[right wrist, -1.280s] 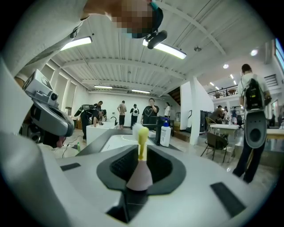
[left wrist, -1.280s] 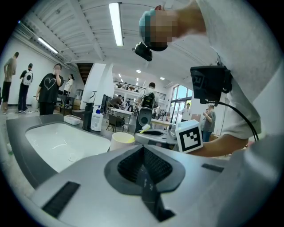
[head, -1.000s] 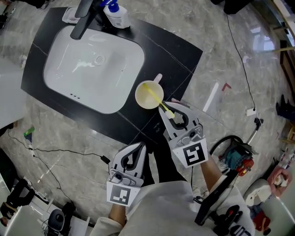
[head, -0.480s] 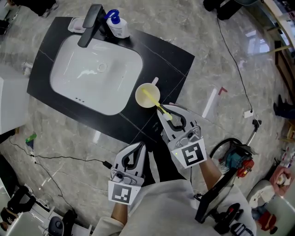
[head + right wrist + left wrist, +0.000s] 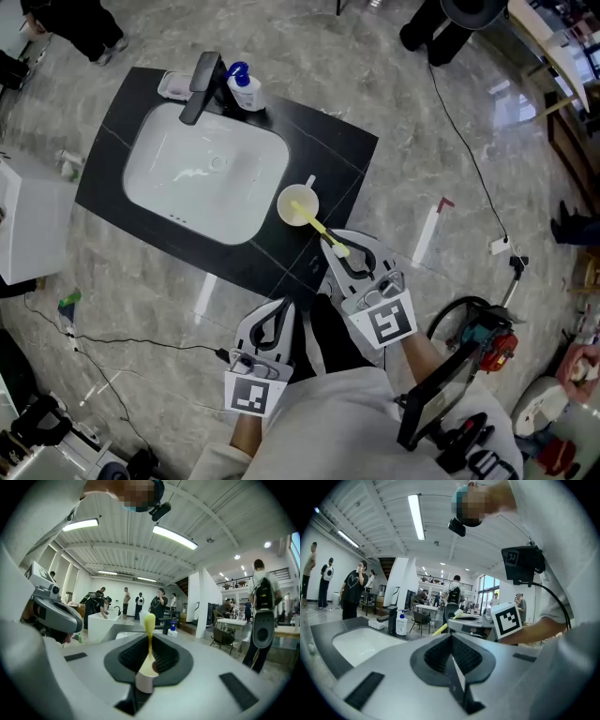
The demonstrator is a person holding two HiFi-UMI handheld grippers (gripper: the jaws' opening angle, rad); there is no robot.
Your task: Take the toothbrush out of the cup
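From the head view I have the right gripper [image 5: 336, 246] just below the middle of the frame, its jaws pinching the near end of the yellow toothbrush [image 5: 317, 227]. The brush runs up and to the left from the jaws, and its far end shows over the mouth of the cup [image 5: 282, 201]. I cannot tell whether that end is still inside the cup or already above the rim. The cup stands on the black counter [image 5: 342, 150], near its lower right edge and just to the right of the white basin [image 5: 202, 178]. A dark faucet [image 5: 202, 86] and a soap bottle [image 5: 245, 90] sit at the basin's upper edge.

In the right gripper view the jaws of the right gripper [image 5: 149, 667] are pressed onto the pale butt of the toothbrush [image 5: 149, 625], which reaches straight ahead of them.

The left gripper [image 5: 284, 305] hangs lower in the head view, left of the right one, off the counter and over the marble floor [image 5: 141, 281]. In the left gripper view the jaws of the left gripper [image 5: 452, 658] are pressed together with nothing between them.
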